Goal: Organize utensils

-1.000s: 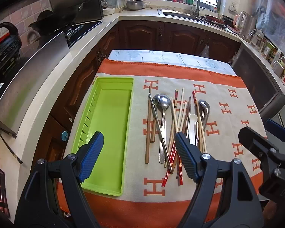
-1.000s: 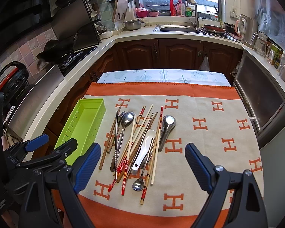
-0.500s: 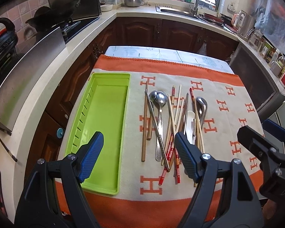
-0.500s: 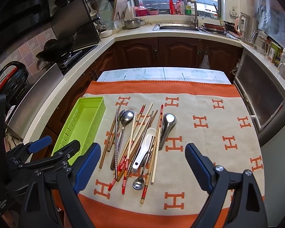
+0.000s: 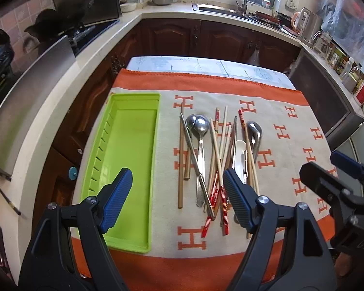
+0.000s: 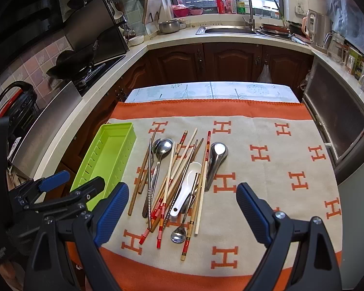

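Your left wrist view looks down from above the near table edge over the green tray (image 5: 123, 160), your right view sits farther right, both sharing the utensil pile (image 6: 179, 181) and kitchen counters (image 6: 230, 39).

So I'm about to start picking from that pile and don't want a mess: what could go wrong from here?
1. The chopsticks lie crossed over the white ceramic spoon and long metal spoons, so lifting one may drag its neighbours.
2. The narrow lime-green plastic tray sits at the cloth's left edge, so a nudge could slide it off.
3. The open left gripper and right gripper hover close together and might collide.
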